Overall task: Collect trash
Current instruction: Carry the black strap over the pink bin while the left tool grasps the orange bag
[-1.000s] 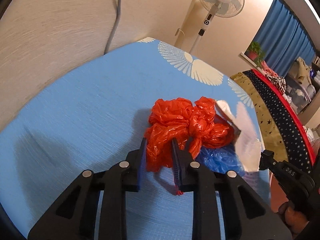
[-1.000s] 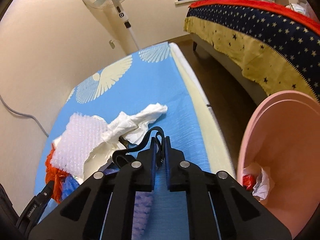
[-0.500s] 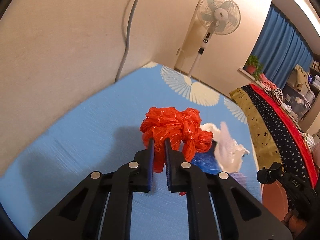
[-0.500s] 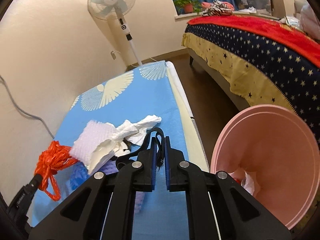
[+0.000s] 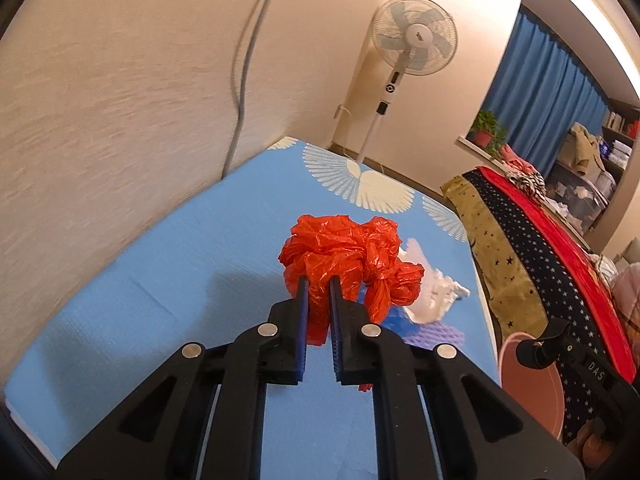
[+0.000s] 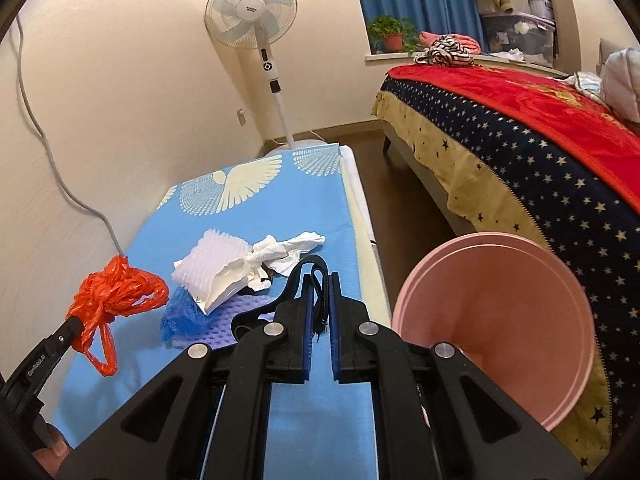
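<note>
Nearest, left wrist view: left tool [image 5: 318, 280] clamped on the orange plastic bag [image 5: 348, 252]. A second ago its fingers stood apart around the crumpled plastic where it lay on the blue surface [image 5: 160, 280]; since then they have come together and the bundle has risen off the cover. The right wrist view confirms it: the bag hangs from the tool tip, loops dangling, clear of the surface.

Right tool [image 6: 318, 284]: fingers together on a black strap [image 6: 316, 276], as they were a second ago. The strap loops over the fingertips and trails to the left; whether its far end has left the pile I cannot tell.

Just beyond the tools, still on the surface: blue plastic film [image 6: 180, 316], a purple dimpled sheet [image 6: 244, 308], white foam netting [image 6: 212, 260], crumpled white paper [image 6: 288, 248]. All bunched together, touching.

To the right, off the surface edge, on the floor side: pink bin [image 6: 500, 312], mouth tilted toward the camera. It now fills more of the right view than before.

Far: standing fan [image 6: 252, 12], bed with starred cover [image 6: 520, 140], blue curtain.

Judgement: both pieces are secured and lifted, so the next leg is the carry to the bin. Roughly four items remain after these two. The bag's hanging loops could snag the pile on the way across.
</note>
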Motion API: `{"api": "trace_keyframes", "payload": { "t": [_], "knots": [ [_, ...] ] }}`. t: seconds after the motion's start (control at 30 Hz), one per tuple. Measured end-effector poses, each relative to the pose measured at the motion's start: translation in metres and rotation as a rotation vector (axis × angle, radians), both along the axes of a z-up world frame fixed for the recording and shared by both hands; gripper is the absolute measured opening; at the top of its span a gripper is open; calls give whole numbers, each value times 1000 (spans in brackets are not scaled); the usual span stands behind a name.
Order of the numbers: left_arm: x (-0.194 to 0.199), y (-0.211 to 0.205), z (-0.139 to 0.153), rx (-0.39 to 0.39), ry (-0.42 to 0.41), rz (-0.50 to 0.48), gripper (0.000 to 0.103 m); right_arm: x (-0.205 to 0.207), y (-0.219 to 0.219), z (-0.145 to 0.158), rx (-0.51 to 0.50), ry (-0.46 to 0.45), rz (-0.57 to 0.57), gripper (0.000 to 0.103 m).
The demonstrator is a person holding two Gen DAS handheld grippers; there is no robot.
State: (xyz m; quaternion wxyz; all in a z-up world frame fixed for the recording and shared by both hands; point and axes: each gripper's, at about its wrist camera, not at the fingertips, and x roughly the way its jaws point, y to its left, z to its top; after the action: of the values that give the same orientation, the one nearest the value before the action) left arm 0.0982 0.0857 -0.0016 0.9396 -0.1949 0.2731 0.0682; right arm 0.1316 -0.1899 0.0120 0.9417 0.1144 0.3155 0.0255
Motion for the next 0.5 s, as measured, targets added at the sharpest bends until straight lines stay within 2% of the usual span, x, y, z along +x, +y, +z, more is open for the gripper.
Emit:
{"api": "trace_keyframes", "payload": {
  "t": [0.17,0.5],
  "knots": [
    [-6,-12,3,16,-6,-56,9,-19,-6,13,-40,-32,-9,7],
    [-14,-44,10,59,-26,-143,9,-45,-35,29,-56,-61,-55,7]
  ]
}}
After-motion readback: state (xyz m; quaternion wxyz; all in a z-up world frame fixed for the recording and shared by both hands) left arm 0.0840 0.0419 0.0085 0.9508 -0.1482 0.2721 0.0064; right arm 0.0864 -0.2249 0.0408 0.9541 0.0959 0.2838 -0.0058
